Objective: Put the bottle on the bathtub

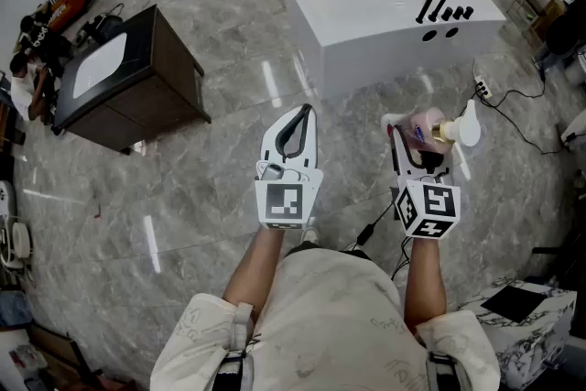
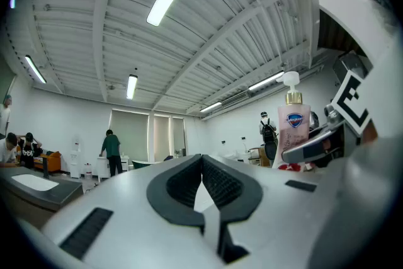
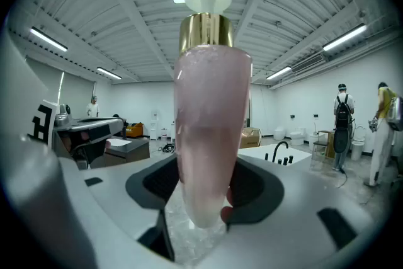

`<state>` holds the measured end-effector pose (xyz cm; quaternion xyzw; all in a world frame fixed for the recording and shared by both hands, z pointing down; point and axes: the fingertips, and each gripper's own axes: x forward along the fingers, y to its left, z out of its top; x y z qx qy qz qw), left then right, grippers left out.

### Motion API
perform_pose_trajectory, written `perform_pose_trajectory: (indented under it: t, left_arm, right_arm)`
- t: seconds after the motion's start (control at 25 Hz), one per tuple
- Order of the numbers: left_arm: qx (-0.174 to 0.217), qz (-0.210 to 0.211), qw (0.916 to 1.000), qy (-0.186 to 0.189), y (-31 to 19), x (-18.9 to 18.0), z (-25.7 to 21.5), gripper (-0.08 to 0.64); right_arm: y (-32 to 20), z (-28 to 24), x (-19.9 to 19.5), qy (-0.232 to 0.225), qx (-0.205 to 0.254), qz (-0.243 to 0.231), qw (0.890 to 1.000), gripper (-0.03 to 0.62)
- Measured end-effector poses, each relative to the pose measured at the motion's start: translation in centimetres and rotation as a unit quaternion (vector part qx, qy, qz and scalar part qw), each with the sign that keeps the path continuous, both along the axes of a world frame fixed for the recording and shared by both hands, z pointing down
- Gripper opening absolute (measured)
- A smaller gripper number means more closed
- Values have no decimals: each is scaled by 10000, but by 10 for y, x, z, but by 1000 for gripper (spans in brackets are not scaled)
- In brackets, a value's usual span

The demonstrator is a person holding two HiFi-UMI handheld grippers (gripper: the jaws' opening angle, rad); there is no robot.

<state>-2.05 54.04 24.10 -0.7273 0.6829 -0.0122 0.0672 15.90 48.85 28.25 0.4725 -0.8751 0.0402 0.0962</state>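
My right gripper (image 1: pixel 414 135) is shut on a pink soap bottle (image 1: pixel 425 129) with a gold collar and a white pump head (image 1: pixel 468 125). In the right gripper view the bottle (image 3: pixel 206 135) stands between the jaws and fills the middle of the picture. The white bathtub (image 1: pixel 385 9) with black taps (image 1: pixel 446 6) lies ahead on the floor, a short way past the bottle. My left gripper (image 1: pixel 295 129) hangs beside the right one, shut and holding nothing. The bottle (image 2: pixel 292 129) also shows at the right of the left gripper view.
A dark wooden cabinet with a white basin top (image 1: pixel 124 80) stands to the left. A power strip and cable (image 1: pixel 483 91) lie on the marble floor right of the tub. A marbled white block (image 1: pixel 526 320) sits at the lower right. People sit at the far left edge (image 1: pixel 23 73).
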Motion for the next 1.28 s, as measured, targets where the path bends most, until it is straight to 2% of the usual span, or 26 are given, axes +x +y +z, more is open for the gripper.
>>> perform_pose_trajectory:
  t: [0.48,0.88,1.28]
  left_arm:
    - [-6,-55,9999,119,12,-30,5,3]
    - [-92,-200,9995,245,28,-77,18,3]
    - [-77,-314,9993,213,13,-83,26,3]
  right_arm:
    - [10,9,-37,31,-102,-125,9999,221]
    - [24,14,-83,86,-172,-269,9995,222]
    - [5,26,-94,15,-256,-391,9989,221]
